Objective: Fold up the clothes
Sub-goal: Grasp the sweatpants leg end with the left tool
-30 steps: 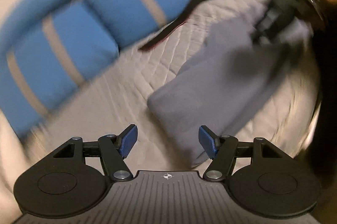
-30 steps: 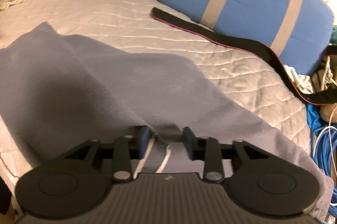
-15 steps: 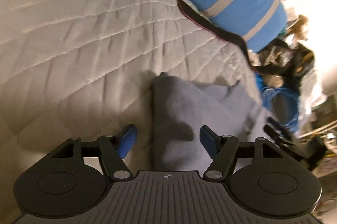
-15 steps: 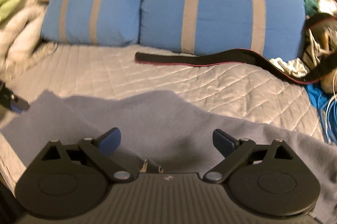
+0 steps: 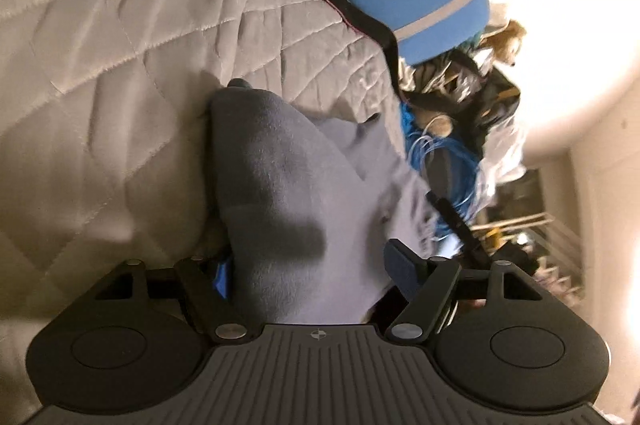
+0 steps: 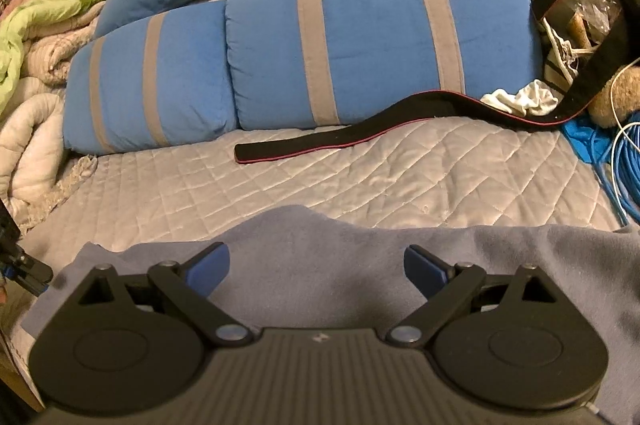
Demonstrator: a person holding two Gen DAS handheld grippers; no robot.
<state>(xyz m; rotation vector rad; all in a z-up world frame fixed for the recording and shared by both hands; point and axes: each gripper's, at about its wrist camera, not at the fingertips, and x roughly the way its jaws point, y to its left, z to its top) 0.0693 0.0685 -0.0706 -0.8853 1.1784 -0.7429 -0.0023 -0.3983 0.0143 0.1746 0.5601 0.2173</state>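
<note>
The right gripper (image 6: 316,267) is now standing wide open over the soft grey fleece garment (image 6: 360,257), holding nothing, whereas a second ago its jaws were pinched shut on the near edge of that cloth; half a second ago they were already parting. That release is suggesting that one fold has been laid down and the right side is being left to settle flat on the pale quilted bedspread (image 6: 360,177). The left gripper (image 5: 308,275) is meanwhile closing in on the garment's other end: a second ago it was swinging through blur well clear of the cloth, and now the grey fleece (image 5: 280,193) is lying between its spread blue pads (image 5: 400,267), with the left pad partly hidden behind the fabric. The jaws are standing wide apart and not yet gripping, so I judge the next pinch for a second fold is being lined up. The garment is lying on the bedspread, near the front edge of the bed in the right view and bunched into a raised ridge in the left view. Counting what is showing: one grey garment, two grippers, three blue cushions with grey stripes (image 6: 380,37) in the right view, one long black strap with a red edge (image 6: 360,139) lying across the bedspread, and one coil of blue cable (image 6: 628,161) at the right.
</note>
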